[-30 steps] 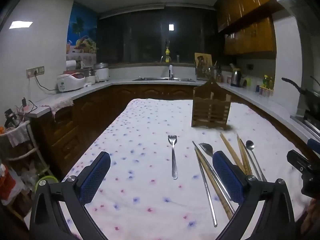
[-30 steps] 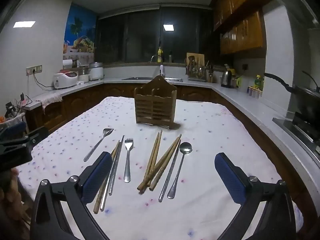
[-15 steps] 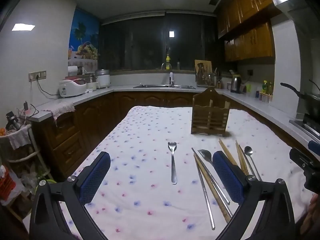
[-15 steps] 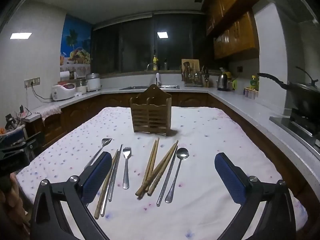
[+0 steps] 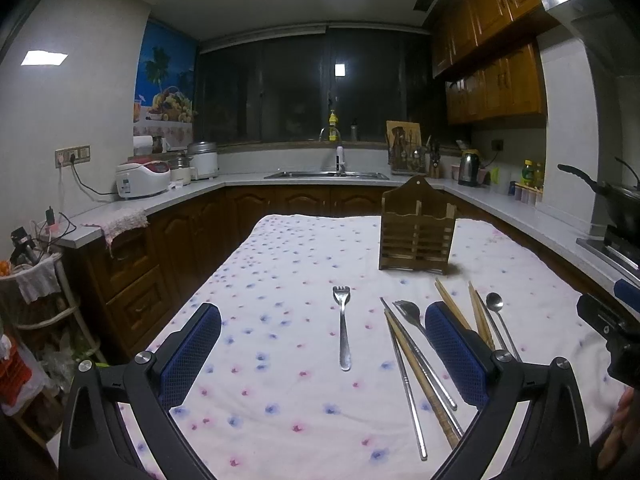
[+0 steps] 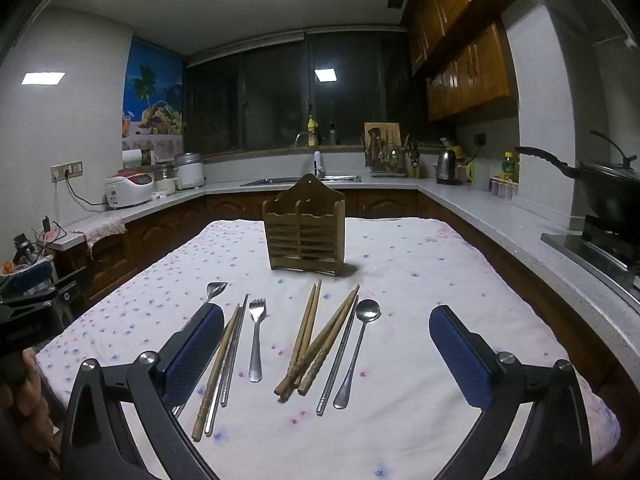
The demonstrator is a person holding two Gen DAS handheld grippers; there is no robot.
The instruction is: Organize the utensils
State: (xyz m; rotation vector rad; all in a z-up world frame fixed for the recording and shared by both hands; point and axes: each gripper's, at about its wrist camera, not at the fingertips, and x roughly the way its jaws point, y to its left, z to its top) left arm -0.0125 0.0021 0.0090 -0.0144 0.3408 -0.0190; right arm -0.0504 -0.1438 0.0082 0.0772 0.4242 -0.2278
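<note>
Cutlery is all on the flowered tablecloth (image 6: 420, 280); nothing has gone into the wooden holder (image 6: 304, 236) at the far middle, so by my reading the sorting has not begun. Over the last second both of your cameras have risen and tilted up a little: the utensils have slid lower in each view and more ceiling shows. Nothing on the cloth has shifted. That reads to me as settling into a start pose, not an approach.

Your left gripper (image 5: 320, 354) is spread wide with nothing between its blue pads. The fork (image 5: 343, 328) lies straight ahead, alone, well apart from the others. Your right gripper (image 6: 326, 360) is equally wide and empty, hovering above the near edge of the spread.

From the right wrist view, running left to right: a spoon (image 6: 214, 292) partly behind the left pad, a wooden chopstick beside metal chopsticks (image 6: 230, 360), a second fork (image 6: 256, 340), a crossed bundle of wooden chopsticks (image 6: 316, 344), one metal chopstick (image 6: 338, 364), and a round-bowled spoon (image 6: 360, 344).

The lone fork looks like your easiest first pick. The crossed bundle will likely need separating, or sticks may drag along together.
</note>
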